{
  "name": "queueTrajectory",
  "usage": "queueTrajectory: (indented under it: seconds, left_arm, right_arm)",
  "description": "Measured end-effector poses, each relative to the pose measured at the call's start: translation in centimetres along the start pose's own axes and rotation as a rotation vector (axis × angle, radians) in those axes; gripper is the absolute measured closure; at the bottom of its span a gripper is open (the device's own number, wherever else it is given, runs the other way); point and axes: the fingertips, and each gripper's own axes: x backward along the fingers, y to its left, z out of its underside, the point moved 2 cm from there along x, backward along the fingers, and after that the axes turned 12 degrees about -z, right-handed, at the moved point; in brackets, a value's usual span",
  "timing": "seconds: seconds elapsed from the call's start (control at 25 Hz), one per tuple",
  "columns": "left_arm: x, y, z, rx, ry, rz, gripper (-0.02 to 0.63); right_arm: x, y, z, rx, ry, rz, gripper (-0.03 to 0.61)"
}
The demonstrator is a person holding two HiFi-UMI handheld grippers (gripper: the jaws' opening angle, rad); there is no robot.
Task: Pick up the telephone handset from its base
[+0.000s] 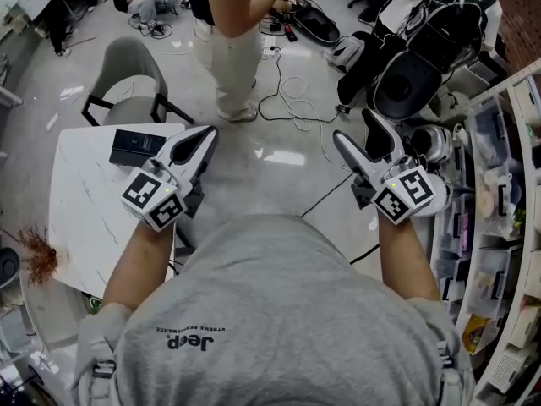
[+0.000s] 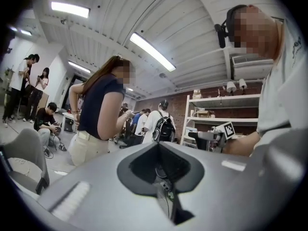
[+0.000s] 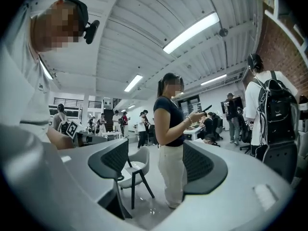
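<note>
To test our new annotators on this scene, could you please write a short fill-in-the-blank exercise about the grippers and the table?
1. The jaws of the left gripper are ____.
2. The jaws of the right gripper stand ____, with nothing held between them.
3. The flat black object lies on the white ____, touched by neither gripper.
Missing words: shut; open; table.

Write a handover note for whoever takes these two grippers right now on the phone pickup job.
Left gripper: jaws together, empty, by the right edge of the white table.
Right gripper: jaws apart, empty, over the floor beside the table.
Things: a dark flat unit lies at the table's far end, probably the telephone; handset and base cannot be told apart here.
Done: nothing gripped.
Left: reach the unit, close on the handset, lift it off.
</note>
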Motion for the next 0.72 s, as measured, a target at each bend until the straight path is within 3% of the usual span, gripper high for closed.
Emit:
queueTrajectory:
  seconds: [0.32,0.52,0.72]
  left_arm:
    - [-7.6,-1.7,0.8,0.035,-0.01,-0.126,0.554]
    - [-8.3,0.7,1.0,0.02,-0.017,-0.149,0.555]
    - [-6.1,4.3,0.2,-0.004,-0.038,-0.207,0.555]
  right_arm:
    - [0.6,-8.2,0.6,0.027,0.05,-0.074,0.245]
    - [-2.7,-8.6,1.1,0.057,0.082,-0.094,0.247]
    - [-8.6,-6.2,1.8,0.068,0.12,-0.168,0.247]
